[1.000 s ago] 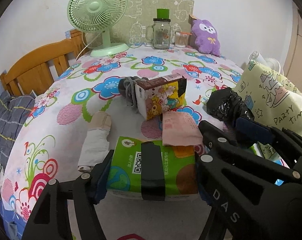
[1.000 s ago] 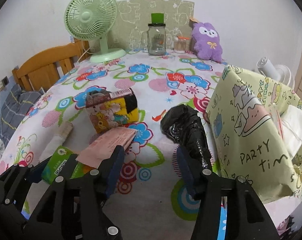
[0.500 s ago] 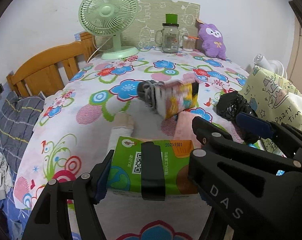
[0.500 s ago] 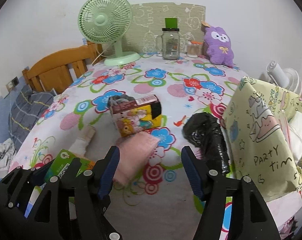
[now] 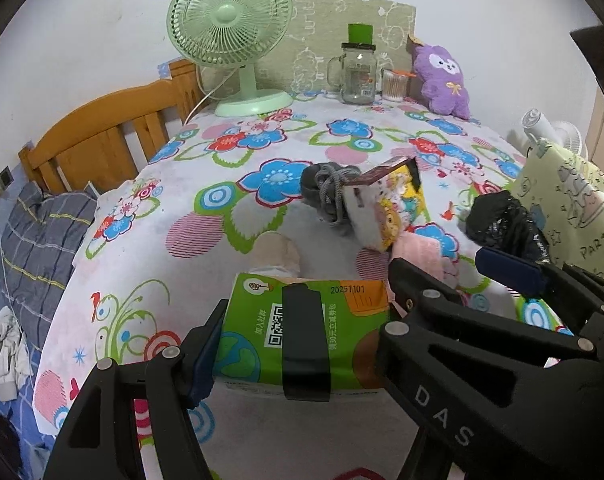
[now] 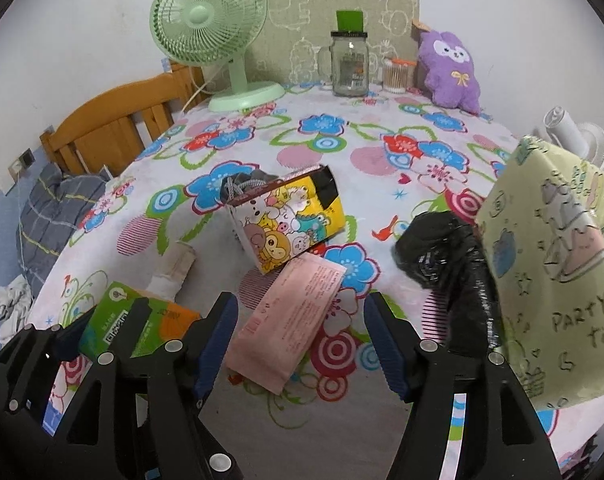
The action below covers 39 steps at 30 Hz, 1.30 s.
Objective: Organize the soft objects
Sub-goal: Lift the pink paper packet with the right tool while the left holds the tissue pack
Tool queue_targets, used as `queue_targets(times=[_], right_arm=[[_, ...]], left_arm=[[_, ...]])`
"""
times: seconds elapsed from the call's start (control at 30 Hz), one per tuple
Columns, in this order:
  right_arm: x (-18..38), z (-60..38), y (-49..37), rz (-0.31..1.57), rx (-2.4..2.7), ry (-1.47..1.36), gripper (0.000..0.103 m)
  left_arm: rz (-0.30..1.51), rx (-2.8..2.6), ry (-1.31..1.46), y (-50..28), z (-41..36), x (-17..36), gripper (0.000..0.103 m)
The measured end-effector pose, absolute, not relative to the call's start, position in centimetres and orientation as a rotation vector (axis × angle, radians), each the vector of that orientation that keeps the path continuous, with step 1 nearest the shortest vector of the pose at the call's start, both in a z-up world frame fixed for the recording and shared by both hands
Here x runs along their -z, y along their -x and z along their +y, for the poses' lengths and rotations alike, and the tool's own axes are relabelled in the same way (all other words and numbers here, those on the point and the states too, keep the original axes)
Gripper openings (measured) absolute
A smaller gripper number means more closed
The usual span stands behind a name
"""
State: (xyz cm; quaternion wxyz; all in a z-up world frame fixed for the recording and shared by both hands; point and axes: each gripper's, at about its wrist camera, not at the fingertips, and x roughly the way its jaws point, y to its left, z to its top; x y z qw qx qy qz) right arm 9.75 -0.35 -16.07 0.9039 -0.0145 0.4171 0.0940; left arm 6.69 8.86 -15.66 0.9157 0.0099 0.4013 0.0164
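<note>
My left gripper [image 5: 302, 344] is shut on a green tissue pack [image 5: 306, 332] and holds it above the table's near edge; the pack also shows in the right wrist view [image 6: 138, 324]. My right gripper [image 6: 300, 344] is open and empty, just above the near end of a pink packet [image 6: 294, 320]. A cartoon-print pouch [image 6: 290, 216] with a grey sock [image 6: 242, 184] in it stands mid-table. A cream sock [image 6: 178, 268] lies to its left. A black plastic bag [image 6: 450, 256] lies to the right.
A yellow "Party time" gift bag [image 6: 554, 248] stands at the right edge. A green fan [image 6: 210, 32], a glass jar [image 6: 348, 64], a cotton-swab tub [image 6: 394, 76] and a purple plush [image 6: 450, 68] stand along the far wall. A wooden headboard [image 6: 118, 124] is at the left.
Both grippers have pulled back and up from the table. The left gripper has lifted the green tissue pack off the pink packet and the cream sock.
</note>
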Motion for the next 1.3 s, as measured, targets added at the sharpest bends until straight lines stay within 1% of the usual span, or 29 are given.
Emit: queue_targets(times=[0.33, 0.4, 0.47, 0.5, 0.73, 0.97, 1.3], right_arm=[[18.1, 0.7, -11.5, 0.943, -0.190, 0.058, 0.069], [18.1, 0.8, -11.6, 0.935, -0.185, 0.064, 0.068], [18.1, 0.9, -11.7, 0.932, -0.176, 0.076, 0.060], [18.1, 1.0, -11.7, 0.929, -0.169, 0.087, 0.054], [18.1, 0.7, -11.6, 0.917, -0.171, 0.096, 0.043], [17.6, -0.2, -11.0, 0.910, -0.171, 0.098, 0.042], [15.6, -1.7, -10.0, 0.870, -0.167, 0.087, 0.042]], left_arm=[[0.896, -0.024, 0.002, -8.0, 9.8, 17.2, 0.075], [0.898, -0.020, 0.009, -8.1, 9.9, 17.2, 0.075], [0.898, -0.021, 0.005, -8.1, 9.9, 17.3, 0.075], [0.897, -0.022, 0.006, -8.1, 9.9, 17.3, 0.075], [0.891, -0.033, -0.016, -8.0, 9.6, 17.2, 0.074], [0.895, -0.012, -0.016, -7.8, 8.5, 17.0, 0.073], [0.853, 0.002, -0.018, -7.1, 6.9, 15.2, 0.073]])
